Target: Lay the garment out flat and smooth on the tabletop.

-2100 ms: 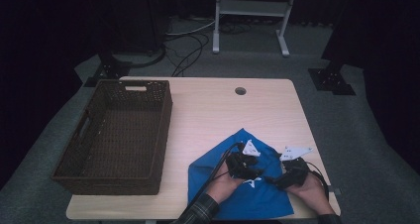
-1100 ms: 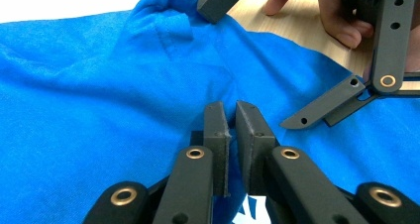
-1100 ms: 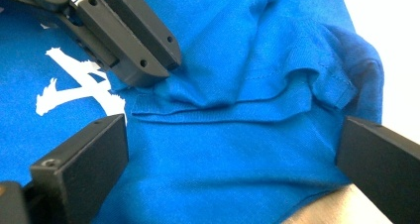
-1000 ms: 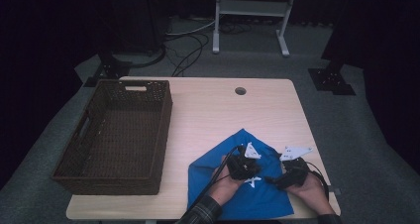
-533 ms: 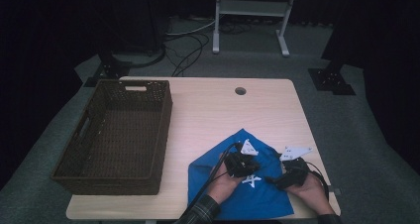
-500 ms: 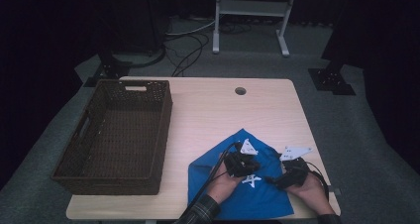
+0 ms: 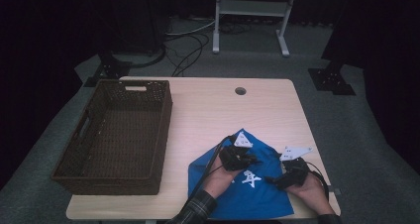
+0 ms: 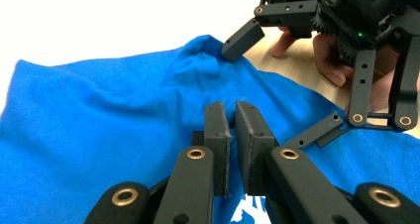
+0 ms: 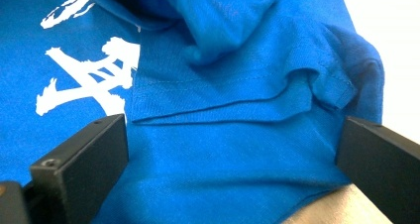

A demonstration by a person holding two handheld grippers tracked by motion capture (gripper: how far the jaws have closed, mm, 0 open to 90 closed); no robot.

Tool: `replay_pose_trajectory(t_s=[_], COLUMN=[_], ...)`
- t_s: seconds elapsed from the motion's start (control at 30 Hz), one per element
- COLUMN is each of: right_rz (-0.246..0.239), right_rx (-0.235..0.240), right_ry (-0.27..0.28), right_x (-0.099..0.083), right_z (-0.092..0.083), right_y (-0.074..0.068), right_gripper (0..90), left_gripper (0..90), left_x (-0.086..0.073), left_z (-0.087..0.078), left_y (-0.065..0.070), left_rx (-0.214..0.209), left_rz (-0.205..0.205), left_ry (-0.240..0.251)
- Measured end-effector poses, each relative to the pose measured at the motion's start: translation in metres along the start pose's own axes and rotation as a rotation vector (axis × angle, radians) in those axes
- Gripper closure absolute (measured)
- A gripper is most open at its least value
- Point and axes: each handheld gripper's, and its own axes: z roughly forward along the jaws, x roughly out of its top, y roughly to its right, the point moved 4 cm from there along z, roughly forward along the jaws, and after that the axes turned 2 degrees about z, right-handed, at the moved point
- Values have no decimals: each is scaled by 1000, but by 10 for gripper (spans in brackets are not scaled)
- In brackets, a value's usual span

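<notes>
A: Item one, matters obscured. What is recorded?

B: The near edge of the blue cloth [image 7: 257,194] is cut off at the table's [image 7: 218,110] near edge in the high view, beneath the forearms. The white printed mark [image 9: 94,80] is partly covered by a fold in the right gripper view and cannot be read in full. Whether fabric is actually pinched by the left gripper [image 8: 233,117] is hard to settle: its tips are pressed into a raised crease, and the contact itself is hidden behind the jaws.

A: Item two, the tongs.

B: Left gripper: jaws drawn almost together, a narrow slit left between them, tips set against a ridge of the blue cloth near its middle. Right gripper [image 9: 233,149]: jaws spread wide, one at each side of its own view, with the cloth's hemmed corner lying flat between them and untouched by the pads. In the left gripper view the right gripper is seen farther off, one tip resting just beside a bunched peak of cloth at the far right.

A: Item three, location of the cloth.

B: Laid on the table's near right part, under both grippers.

A: Item four, containers.

B: One dark woven basket [image 7: 79,149], on the table's left side, well apart from the cloth. Nothing is seen inside it.
</notes>
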Motion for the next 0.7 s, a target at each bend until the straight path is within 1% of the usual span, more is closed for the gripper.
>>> replay_pose_trajectory(t_s=[0.2, 0.3, 0.4, 0.6, 0.7], right_rz=[-3, -2, -2, -2, -3], right_rx=[-1, -1, 0, 0, -1], right_ry=[0, 0, 0, 0, -1], right_x=[0, 0, 0, 0, 0], right_z=[0, 0, 0, 0, 0], right_y=[0, 0, 0, 0, 0], right_gripper=[0, 0, 0, 0, 0], left_gripper=[843, 844, 844, 844, 844], left_x=[3, 5, 6, 7, 7], left_z=[-7, -10, -14, -21, -24], left_y=[-7, -11, -15, -23, -27], left_rx=[15, 16, 24, 38, 48], left_rz=[-6, -20, -17, -27, -26], left_ry=[9, 19, 23, 43, 43])
